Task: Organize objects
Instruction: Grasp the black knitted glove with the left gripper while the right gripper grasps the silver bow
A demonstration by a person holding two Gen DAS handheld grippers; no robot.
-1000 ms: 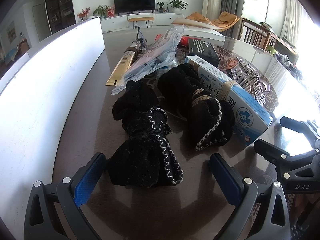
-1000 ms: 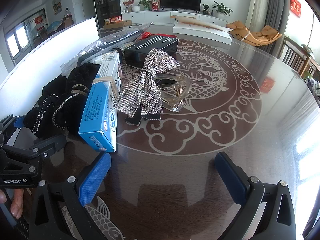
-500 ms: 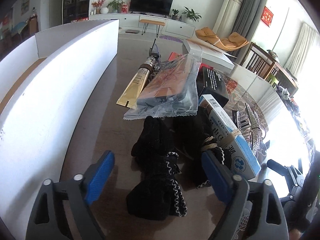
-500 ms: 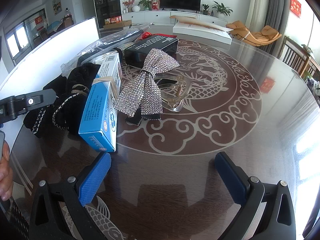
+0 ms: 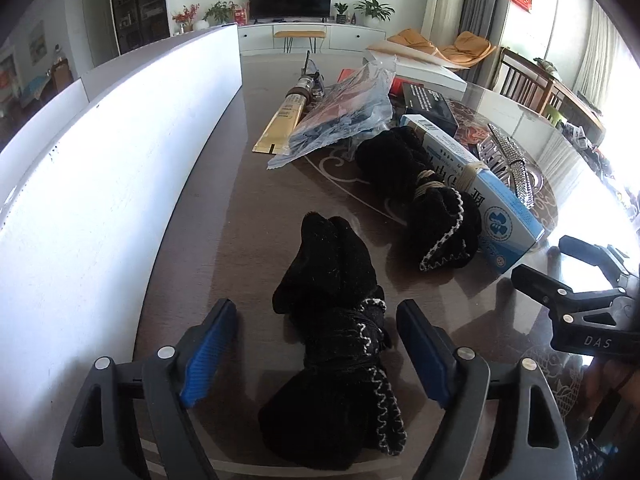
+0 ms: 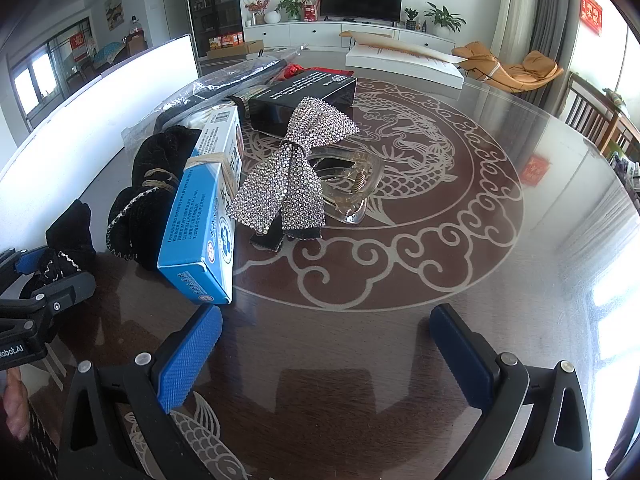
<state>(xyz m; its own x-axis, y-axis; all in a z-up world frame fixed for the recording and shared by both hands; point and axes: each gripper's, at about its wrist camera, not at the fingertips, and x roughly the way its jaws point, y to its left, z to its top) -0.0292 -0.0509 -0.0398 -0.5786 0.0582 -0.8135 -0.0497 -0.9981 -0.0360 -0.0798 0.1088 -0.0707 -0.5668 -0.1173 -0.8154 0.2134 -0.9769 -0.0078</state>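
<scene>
Black sock bundle (image 5: 336, 344) between left tool (image 5: 316, 356) fingers, untouched; soft, light (grip tied middle). Right tool (image 6: 324, 352) wide, empty; second bundle (image 5: 424, 200) at 1 o'clock.

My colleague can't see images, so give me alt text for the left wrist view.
The open left tool straddles a black sock bundle on a dark table. A second bundle lies beyond, beside a blue box.

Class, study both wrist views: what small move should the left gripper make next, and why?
Probably close the left gripper on the near black sock bundle. Its blue pads stand open on either side of the bundle's tied middle, apart from the fabric, and the bundle lies on the table, so nothing blocks the pinch.
</scene>
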